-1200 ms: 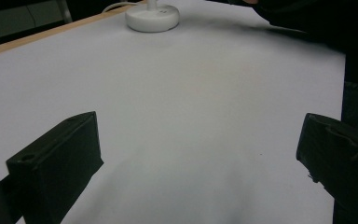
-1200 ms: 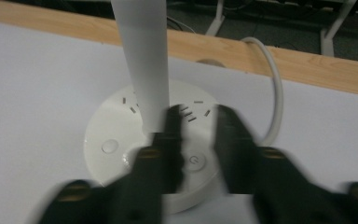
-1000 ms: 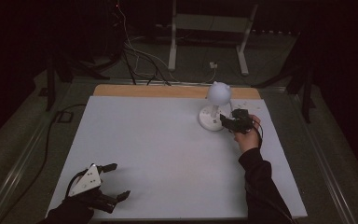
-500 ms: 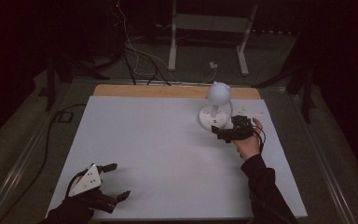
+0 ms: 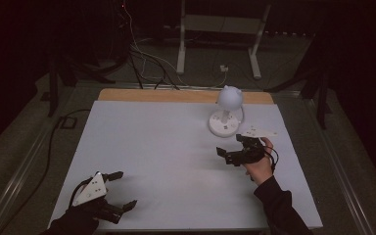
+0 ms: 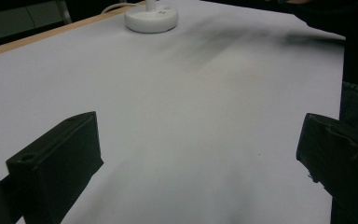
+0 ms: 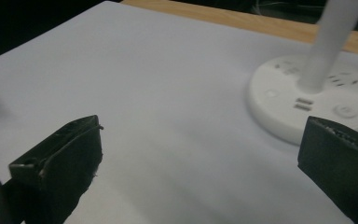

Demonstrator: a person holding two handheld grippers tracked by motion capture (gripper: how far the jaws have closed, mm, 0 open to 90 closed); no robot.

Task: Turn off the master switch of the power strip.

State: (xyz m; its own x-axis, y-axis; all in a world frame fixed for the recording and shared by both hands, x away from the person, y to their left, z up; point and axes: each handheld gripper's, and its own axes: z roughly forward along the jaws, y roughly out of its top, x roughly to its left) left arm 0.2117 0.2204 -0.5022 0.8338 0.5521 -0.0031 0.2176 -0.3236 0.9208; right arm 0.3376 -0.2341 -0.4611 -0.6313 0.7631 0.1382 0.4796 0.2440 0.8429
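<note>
A white desk lamp (image 5: 229, 98) with a round base (image 5: 223, 124) stands at the back right of the white table (image 5: 166, 142). My right gripper (image 5: 223, 155) hovers just in front of the base, open, jaws pointing left, nothing between them. Its own view puts the lamp base (image 7: 307, 100) and stem (image 7: 331, 37) at the upper right, beyond the wide-apart jaws of the right gripper (image 7: 200, 158). My left gripper (image 5: 126, 189) rests near the front left corner, open and empty. From the left gripper (image 6: 200, 154), the lamp base (image 6: 151, 17) lies far off.
A wooden strip (image 5: 176, 95) runs along the table's far edge. Cables (image 5: 142, 58) and a metal stand (image 5: 218, 29) sit on the floor behind. A person's dark sleeve (image 5: 279, 205) reaches in from the bottom right.
My right gripper has drawn back from the lamp base, toward the front and slightly left. The left gripper has stayed put.
</note>
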